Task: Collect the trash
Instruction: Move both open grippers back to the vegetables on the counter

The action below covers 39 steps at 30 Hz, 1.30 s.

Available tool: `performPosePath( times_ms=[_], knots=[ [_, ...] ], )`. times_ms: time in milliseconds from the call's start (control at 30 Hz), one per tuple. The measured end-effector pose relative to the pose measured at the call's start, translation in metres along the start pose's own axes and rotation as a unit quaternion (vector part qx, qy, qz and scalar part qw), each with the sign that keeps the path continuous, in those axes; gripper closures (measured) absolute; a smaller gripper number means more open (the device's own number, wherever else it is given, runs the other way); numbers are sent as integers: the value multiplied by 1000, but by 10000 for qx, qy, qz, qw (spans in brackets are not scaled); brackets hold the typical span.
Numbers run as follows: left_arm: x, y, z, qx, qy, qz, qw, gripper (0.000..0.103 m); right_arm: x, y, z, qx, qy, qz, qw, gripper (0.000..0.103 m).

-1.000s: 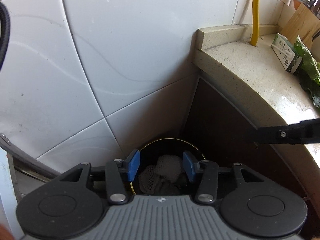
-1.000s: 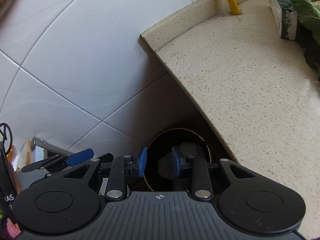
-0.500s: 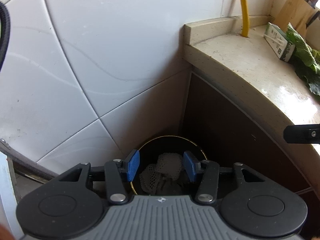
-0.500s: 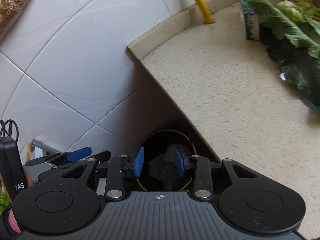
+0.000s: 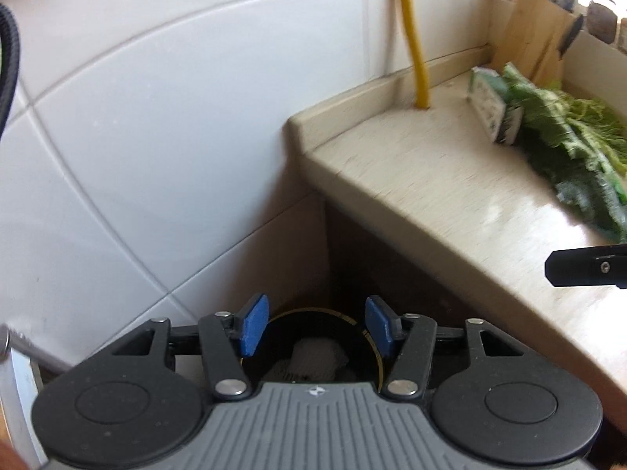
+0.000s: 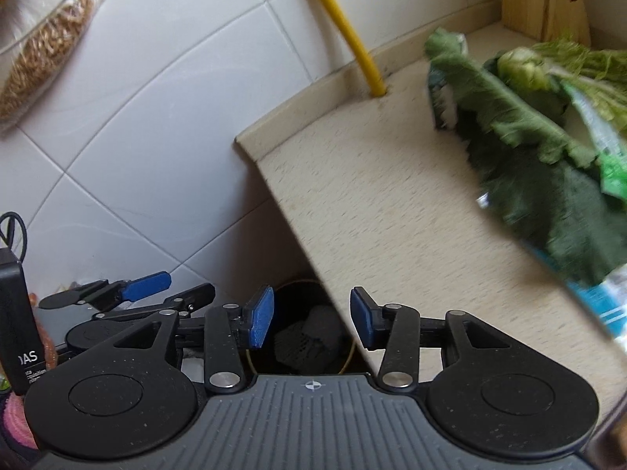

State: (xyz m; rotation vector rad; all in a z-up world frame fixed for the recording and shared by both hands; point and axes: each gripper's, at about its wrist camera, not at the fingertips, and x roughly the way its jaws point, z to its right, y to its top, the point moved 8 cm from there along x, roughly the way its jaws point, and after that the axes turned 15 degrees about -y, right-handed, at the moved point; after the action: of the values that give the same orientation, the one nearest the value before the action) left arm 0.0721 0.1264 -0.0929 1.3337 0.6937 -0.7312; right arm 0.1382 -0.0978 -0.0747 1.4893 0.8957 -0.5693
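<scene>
Left wrist view: the left hand-held gripper (image 5: 315, 327) hangs with its blue pads spread and nothing between them, above a dark round trash bin (image 5: 313, 315) with a gold rim that stands on the floor in the corner where the white tiled wall (image 5: 176, 117) meets the cabinet. Pale netted foam wrapping (image 5: 319, 356) lies inside the bin.

To the right, the beige stone surface (image 5: 450, 184) carries what looks like the remaining rubbish: a small green-and-white carton (image 5: 490, 109) standing near the far edge, just beside a yellow hose (image 5: 415, 47) that goes down through the top, and a heap of leafy greens (image 5: 572, 145) touching the carton on its right. A wooden knife block (image 5: 533, 43) stands at the far right by the wall.

In the right wrist view, the right hand-held gripper (image 6: 309, 319) is likewise spread and empty, with the bin (image 6: 305, 333) low between its fingers and the greens (image 6: 529, 149) filling the right side of the surface (image 6: 372, 196), some printed plastic packaging (image 6: 603, 156) mixed in among them. The left hand-held gripper shows at the near left.

Judging from this, a drop into the bin is finished and the step in hand is the turn toward the next piece of trash. The next move calls for carrying one gripper up and right over the surface, keeping its fingers wide, lining them across the carton or a loose leaf, then closing. The leaves are limp and overlapping, so a pinch low on a stalk or on the packaging edge would likely hold better than one on a leaf blade.
</scene>
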Motion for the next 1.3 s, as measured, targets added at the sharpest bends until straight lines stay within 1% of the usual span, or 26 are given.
performPosePath(
  times_ms=[33, 200, 367, 633, 733, 800, 967, 1100, 1200, 1300],
  knots=[
    [0, 3, 7, 46, -18, 17, 10000, 51, -3, 2, 5, 28, -4, 24, 10000, 47],
    [7, 19, 37, 295, -131, 32, 9995, 51, -15, 9, 32, 204, -12, 132, 9997, 46],
    [14, 31, 63, 578, -150, 72, 9982, 51, -25, 16, 62, 298, -250, 342, 9987, 46],
    [21, 52, 106, 880, -382, 184, 9952, 50, -42, 24, 115, 649, -531, 599, 9947, 42],
    [24, 60, 121, 952, -498, 207, 9940, 45, -46, 24, 134, 777, -639, 674, 9926, 41],
    [26, 65, 132, 999, -564, 227, 9931, 43, -47, 23, 145, 846, -692, 692, 9916, 41],
    [35, 75, 159, 1077, -724, 204, 9913, 43, -45, 18, 172, 1005, -791, 658, 9896, 40],
    [46, 84, 181, 1046, -901, 153, 9903, 43, -48, 13, 192, 1137, -801, 639, 9882, 40],
    [56, 94, 198, 979, -1032, 134, 9897, 43, -50, 13, 207, 1202, -824, 663, 9871, 40],
    [70, 103, 211, 784, -1150, 57, 9902, 43, -54, 13, 223, 1280, -827, 701, 9858, 38]
  ],
)
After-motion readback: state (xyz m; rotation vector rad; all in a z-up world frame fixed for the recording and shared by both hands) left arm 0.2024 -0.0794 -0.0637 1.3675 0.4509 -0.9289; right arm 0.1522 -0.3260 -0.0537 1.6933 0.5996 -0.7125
